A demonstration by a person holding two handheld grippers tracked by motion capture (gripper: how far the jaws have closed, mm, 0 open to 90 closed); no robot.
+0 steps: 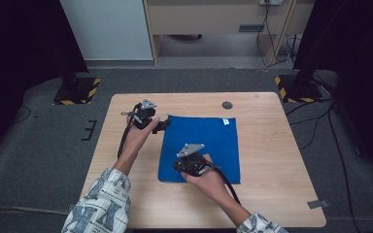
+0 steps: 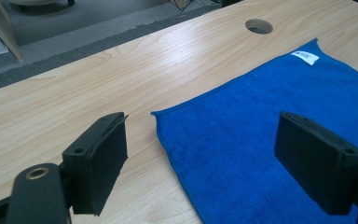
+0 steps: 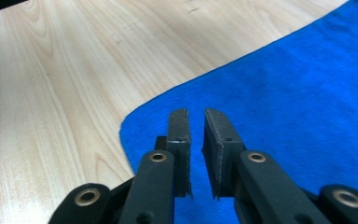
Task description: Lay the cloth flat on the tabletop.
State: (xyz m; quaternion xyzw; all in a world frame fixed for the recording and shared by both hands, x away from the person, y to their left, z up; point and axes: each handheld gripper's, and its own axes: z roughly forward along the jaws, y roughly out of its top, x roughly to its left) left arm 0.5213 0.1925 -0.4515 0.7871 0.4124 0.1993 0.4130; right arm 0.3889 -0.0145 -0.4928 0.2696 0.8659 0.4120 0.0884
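No legible text; white tag (image 2: 304, 57) lettering too small.

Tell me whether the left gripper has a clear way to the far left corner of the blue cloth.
Probably yes. The left gripper hovers with jaws wide open just before that corner of the blue cloth, which lies flat on the table, with nothing between them.

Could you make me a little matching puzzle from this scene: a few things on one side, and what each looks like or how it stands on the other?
Things:
1. cloth
2. table
3. left hand-held gripper
4. right hand-held gripper

Descriptions:
A. jaws wide apart, nothing between them
B. light wood with a round hole
C. blue, lying flat
D. jaws nearly together over a cloth corner

Pairs: 1-C, 2-B, 3-A, 4-D
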